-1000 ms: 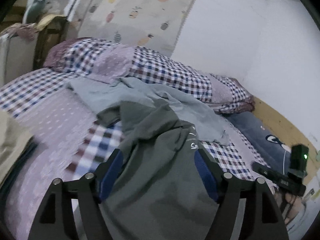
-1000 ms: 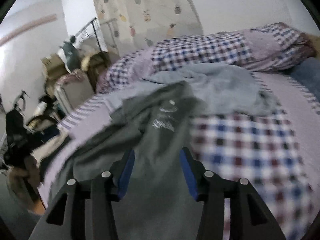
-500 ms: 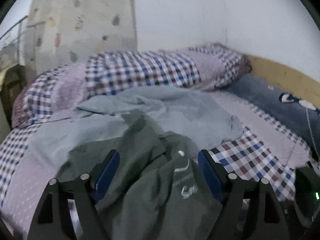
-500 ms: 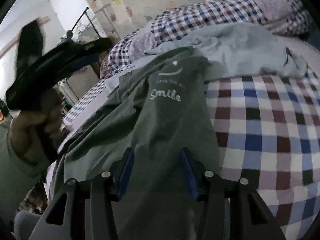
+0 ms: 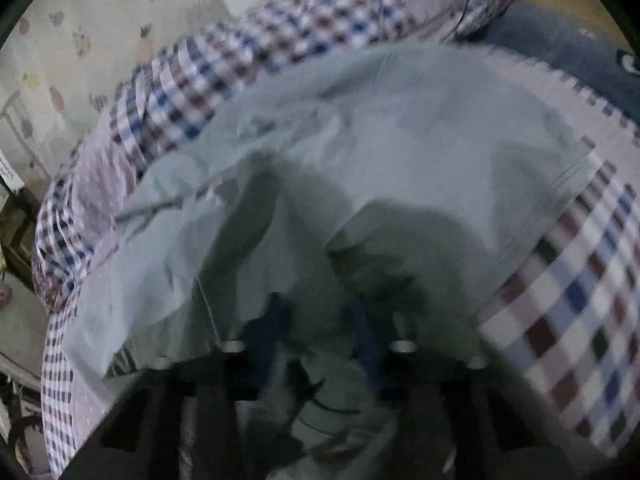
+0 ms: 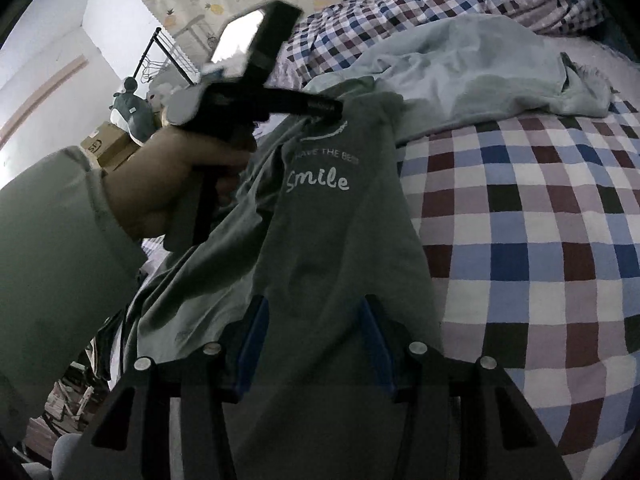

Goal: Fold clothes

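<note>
Shirt, dark green, is lying stretched along the checked bed, collar end pointing away from me. I'm pinching that far end with the left gripper, nearly closed, while the right gripper is straddling the near hem, part-open; its grip I cannot tell. Next likely calls for carrying collar toward hem.

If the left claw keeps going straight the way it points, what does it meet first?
Probably the light blue garment bunched just beyond the dark green shirt in the left claw; blur makes depth unsure.
</note>
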The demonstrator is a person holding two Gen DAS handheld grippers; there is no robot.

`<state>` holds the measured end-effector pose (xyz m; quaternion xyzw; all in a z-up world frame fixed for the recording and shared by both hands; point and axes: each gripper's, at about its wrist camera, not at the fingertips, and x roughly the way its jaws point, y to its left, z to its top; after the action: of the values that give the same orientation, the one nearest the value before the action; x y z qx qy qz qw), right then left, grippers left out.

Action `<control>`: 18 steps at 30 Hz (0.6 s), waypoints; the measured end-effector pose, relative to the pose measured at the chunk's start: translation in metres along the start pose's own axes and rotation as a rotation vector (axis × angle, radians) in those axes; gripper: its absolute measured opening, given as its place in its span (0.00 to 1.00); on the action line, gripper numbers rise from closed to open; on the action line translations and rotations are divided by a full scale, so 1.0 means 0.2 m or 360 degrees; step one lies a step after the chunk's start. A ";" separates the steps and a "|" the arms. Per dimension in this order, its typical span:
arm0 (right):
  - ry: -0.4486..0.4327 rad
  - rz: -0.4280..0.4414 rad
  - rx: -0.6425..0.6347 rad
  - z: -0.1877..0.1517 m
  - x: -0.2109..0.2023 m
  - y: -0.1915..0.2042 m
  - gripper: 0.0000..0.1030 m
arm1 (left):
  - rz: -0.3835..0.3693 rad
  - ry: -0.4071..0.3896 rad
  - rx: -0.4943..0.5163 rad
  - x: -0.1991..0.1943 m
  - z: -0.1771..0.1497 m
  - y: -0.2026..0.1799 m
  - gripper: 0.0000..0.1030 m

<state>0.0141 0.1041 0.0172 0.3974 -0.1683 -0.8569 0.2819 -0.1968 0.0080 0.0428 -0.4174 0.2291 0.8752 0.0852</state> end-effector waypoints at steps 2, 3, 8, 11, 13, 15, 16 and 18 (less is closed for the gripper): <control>0.0007 -0.0001 0.0004 0.00 0.01 0.00 0.49 | 0.0002 -0.0045 -0.0057 -0.01 -0.02 0.06 0.08; 0.0011 -0.0002 0.0006 0.00 0.01 0.00 0.49 | 0.0007 -0.0094 -0.0106 -0.04 -0.03 0.10 0.04; 0.0021 -0.0003 0.0010 0.00 0.02 -0.01 0.49 | -0.0030 -0.0309 -0.0562 -0.24 -0.07 0.47 0.03; 0.0022 -0.0003 0.0011 0.00 0.02 -0.01 0.49 | 0.0040 -0.0439 -0.0898 -0.38 -0.18 0.80 0.03; 0.0022 -0.0002 0.0012 0.00 0.02 -0.01 0.49 | 0.0108 -0.0500 -0.1103 -0.46 -0.28 1.00 0.03; 0.0022 -0.0001 0.0011 0.00 0.01 -0.01 0.49 | 0.0195 -0.0509 -0.1372 -0.49 -0.47 1.23 0.03; 0.0022 -0.0001 0.0011 0.00 0.01 -0.01 0.49 | 0.0227 -0.0495 -0.1482 -0.49 -0.56 1.33 0.03; 0.0026 -0.0002 0.0010 0.00 0.02 -0.01 0.49 | 0.0300 -0.0411 -0.1652 -0.47 -0.74 1.49 0.03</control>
<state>0.0110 0.1031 0.0139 0.4052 -0.1683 -0.8534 0.2815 -0.1368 -0.3208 0.1323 -0.2715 -0.2093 0.9213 -0.1836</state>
